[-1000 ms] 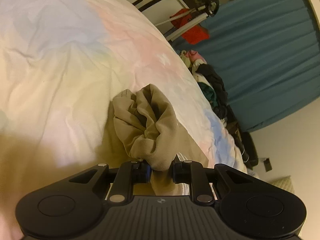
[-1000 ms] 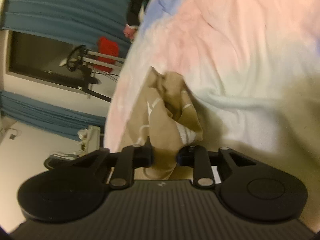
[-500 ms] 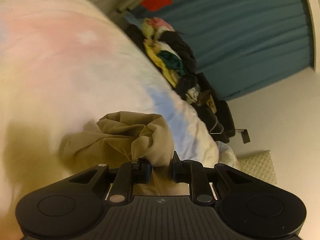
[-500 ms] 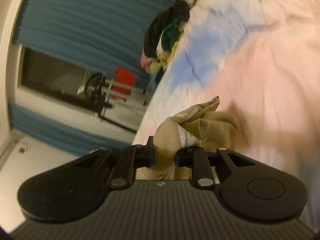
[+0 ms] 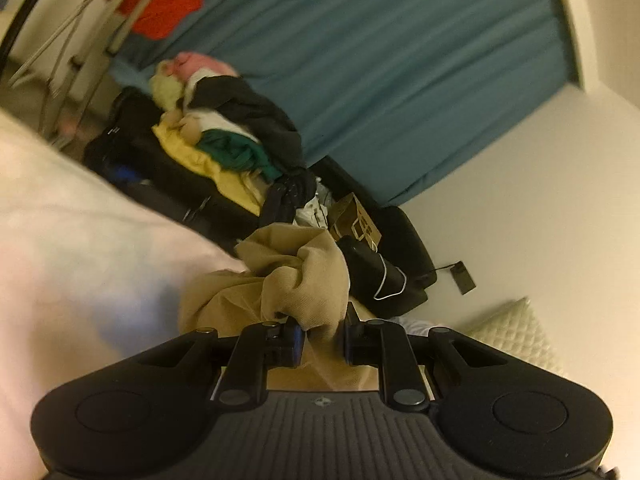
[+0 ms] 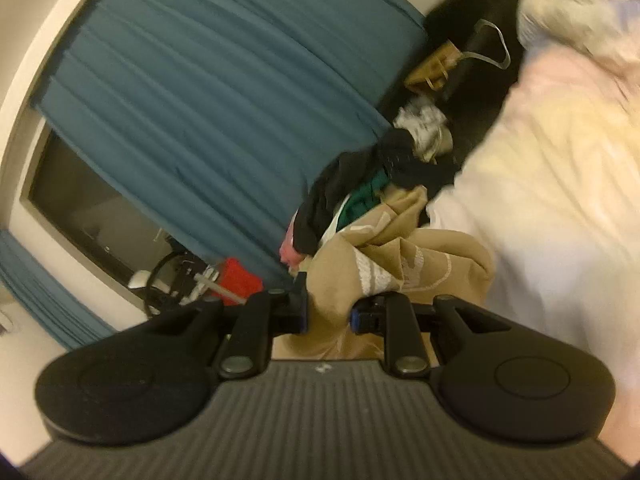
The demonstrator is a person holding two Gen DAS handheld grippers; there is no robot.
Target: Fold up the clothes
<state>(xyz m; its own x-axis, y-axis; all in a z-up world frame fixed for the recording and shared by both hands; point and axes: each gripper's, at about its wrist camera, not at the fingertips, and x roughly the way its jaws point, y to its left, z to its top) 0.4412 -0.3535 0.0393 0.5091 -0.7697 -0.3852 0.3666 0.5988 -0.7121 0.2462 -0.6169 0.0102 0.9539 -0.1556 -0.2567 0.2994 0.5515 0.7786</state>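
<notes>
A tan garment (image 5: 296,280) with white markings (image 6: 400,264) is bunched up in front of both cameras, lifted off the pastel bedspread (image 5: 72,240). My left gripper (image 5: 322,334) is shut on a thick fold of it. A second bunch of the same cloth is pinched in my right gripper (image 6: 328,312), which is also shut. The cloth hangs down between and below both pairs of fingers, so its full shape is hidden.
Beyond the edge of the bedspread (image 6: 560,160), a heap of mixed clothes (image 5: 228,136) lies on black luggage (image 5: 168,176). Teal curtains (image 5: 380,60) cover the far wall. A drying rack with red cloth (image 5: 156,12) stands further back, and a quilted cushion (image 5: 516,332) lies by the wall.
Both grippers have lifted and tilted up with the tan garment. The view swung from the bedspread toward the curtains and the clothes heap. Both stay shut on the cloth.
</notes>
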